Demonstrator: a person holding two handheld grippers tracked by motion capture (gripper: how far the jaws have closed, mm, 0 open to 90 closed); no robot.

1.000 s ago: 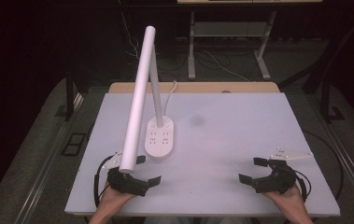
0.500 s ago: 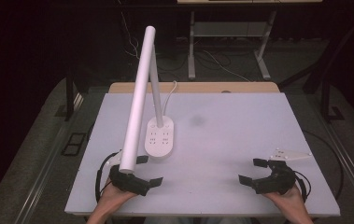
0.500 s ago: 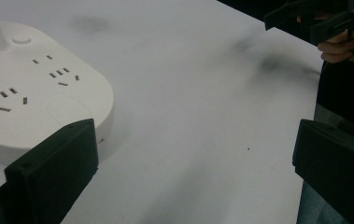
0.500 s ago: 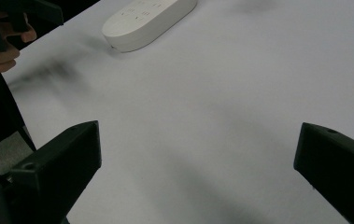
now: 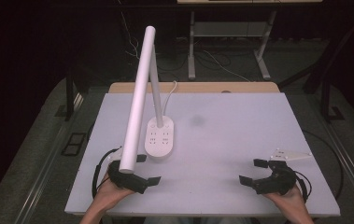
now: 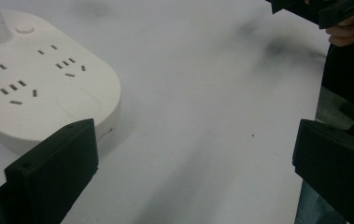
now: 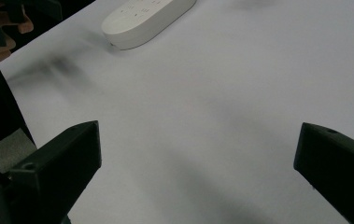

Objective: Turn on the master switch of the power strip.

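Looking down from above on the whole bench (image 5: 240, 140); riding low and close behind each tongs, sharing the socket base (image 5: 159, 139).

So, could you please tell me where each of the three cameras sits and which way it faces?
High view: fixed above the person's side, looking forward and down on the table; both hands enter from the bottom with the left gripper and right gripper.
Left gripper view: rides the left gripper, looking across the table past the lamp base; its open jaws rise at the bottom corners.
Right gripper view: rides the right gripper, looking toward the lamp base; open jaws likewise.
Shared: all three show the lamp base.
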